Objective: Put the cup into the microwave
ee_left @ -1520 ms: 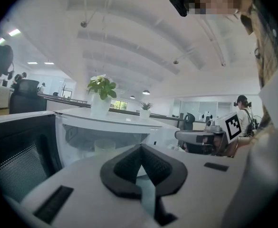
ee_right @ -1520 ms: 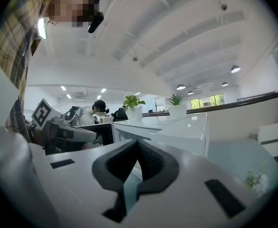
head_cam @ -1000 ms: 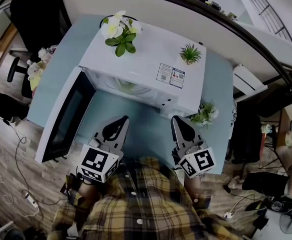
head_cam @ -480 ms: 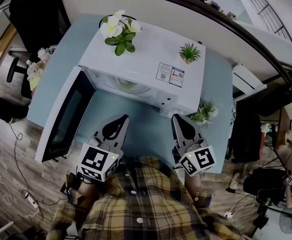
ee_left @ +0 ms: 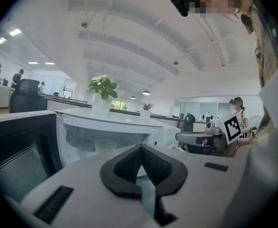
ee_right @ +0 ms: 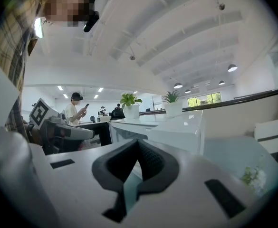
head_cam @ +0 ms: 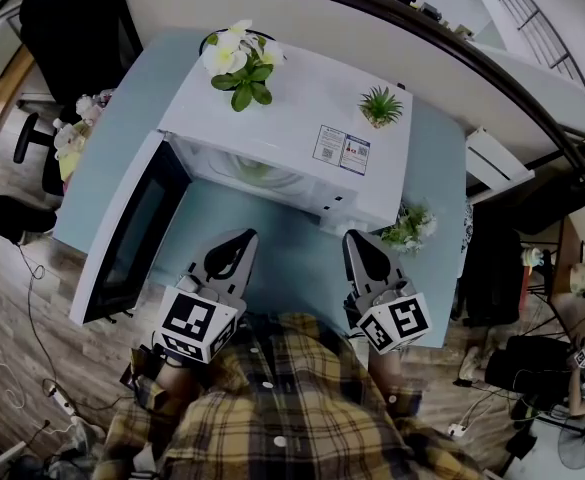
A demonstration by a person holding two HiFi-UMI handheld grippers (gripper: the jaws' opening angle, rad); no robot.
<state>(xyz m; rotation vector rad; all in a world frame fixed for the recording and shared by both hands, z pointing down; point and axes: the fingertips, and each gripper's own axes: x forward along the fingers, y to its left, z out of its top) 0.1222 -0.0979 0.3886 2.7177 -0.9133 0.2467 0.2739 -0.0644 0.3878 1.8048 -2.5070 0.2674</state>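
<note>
- Left gripper and right gripper: jaws pressed together with nothing between them, so neither carries anything.
- Both hang over the table, just short of the microwave.
- The cup sits inside the cavity, so placing looks done.
- The door stands wide open at left, likely awaiting closing.

one microwave at centre frame, one cup inside. three potted plants: white-flowered plant upper left of centre, spiky plant upper right, leafy plant right of centre. two grippers low in frame: left gripper, right gripper. one table.
</note>
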